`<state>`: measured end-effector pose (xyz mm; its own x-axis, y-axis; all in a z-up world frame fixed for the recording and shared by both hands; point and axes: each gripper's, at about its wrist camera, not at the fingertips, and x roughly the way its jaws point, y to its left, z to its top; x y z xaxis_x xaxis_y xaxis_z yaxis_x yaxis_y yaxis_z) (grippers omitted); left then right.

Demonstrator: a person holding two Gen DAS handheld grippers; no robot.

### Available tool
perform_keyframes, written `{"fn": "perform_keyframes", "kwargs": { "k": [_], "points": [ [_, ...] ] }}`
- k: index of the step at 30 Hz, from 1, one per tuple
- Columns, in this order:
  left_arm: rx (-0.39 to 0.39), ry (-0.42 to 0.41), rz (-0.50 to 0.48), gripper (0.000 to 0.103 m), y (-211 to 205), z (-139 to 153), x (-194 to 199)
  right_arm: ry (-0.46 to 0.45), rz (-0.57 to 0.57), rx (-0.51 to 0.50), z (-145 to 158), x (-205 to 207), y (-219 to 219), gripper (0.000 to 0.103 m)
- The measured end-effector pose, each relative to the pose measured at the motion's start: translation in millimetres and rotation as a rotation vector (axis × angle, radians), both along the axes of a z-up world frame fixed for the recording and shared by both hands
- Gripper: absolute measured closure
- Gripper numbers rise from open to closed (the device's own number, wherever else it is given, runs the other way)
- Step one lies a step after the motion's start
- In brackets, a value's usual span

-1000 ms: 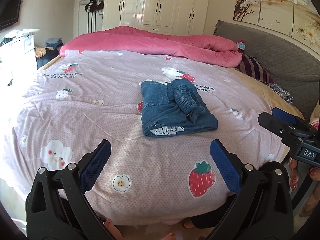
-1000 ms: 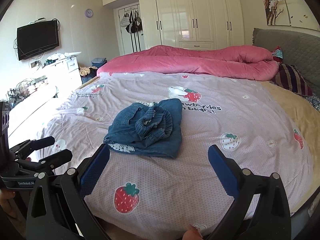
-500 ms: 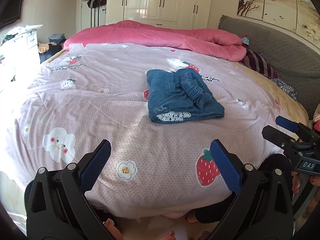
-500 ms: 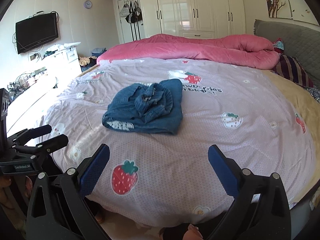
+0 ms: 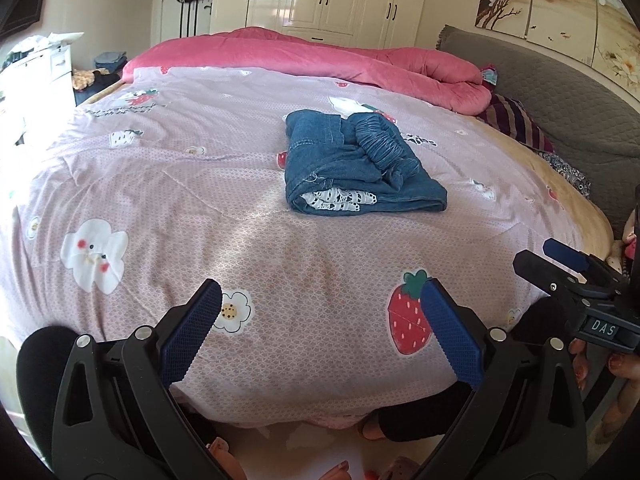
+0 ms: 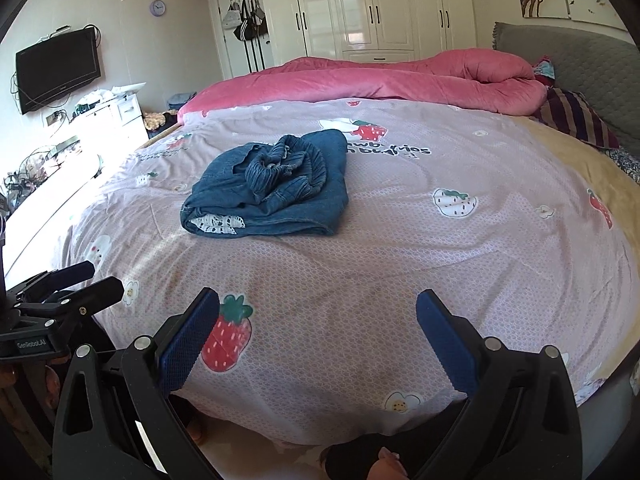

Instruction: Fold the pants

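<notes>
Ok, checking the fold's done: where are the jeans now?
The folded jeans lie mid-bed on the strawberry-print cover, before the pink duvet, beyond both open grippers.

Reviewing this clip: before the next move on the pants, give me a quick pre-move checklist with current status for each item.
1. Left gripper open and holding nothing: ok.
2. Right gripper open and holding nothing: ok.
3. Denim pants lie on the strawberry-print bedspread, apart from both grippers: ok.
4. Pants folded into a compact bundle: ok, lace trim showing at the near edge.
5. Bundle tidy: not ok, the elastic waistband sits bunched on top.
6. Layers inside the fold flat: cannot tell, hidden.
</notes>
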<state>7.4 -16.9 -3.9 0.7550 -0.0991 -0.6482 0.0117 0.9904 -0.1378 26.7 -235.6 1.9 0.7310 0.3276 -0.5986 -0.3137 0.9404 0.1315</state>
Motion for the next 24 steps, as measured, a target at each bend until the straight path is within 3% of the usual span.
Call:
{"fn": "perform_keyframes", "kwargs": {
  "k": [24],
  "points": [
    [0.014,0.013,0.001,0.01,-4.9,-5.3,1.7,0.02,-0.01,0.002,-5.9,2.9,-0.8,0.005]
  ]
}}
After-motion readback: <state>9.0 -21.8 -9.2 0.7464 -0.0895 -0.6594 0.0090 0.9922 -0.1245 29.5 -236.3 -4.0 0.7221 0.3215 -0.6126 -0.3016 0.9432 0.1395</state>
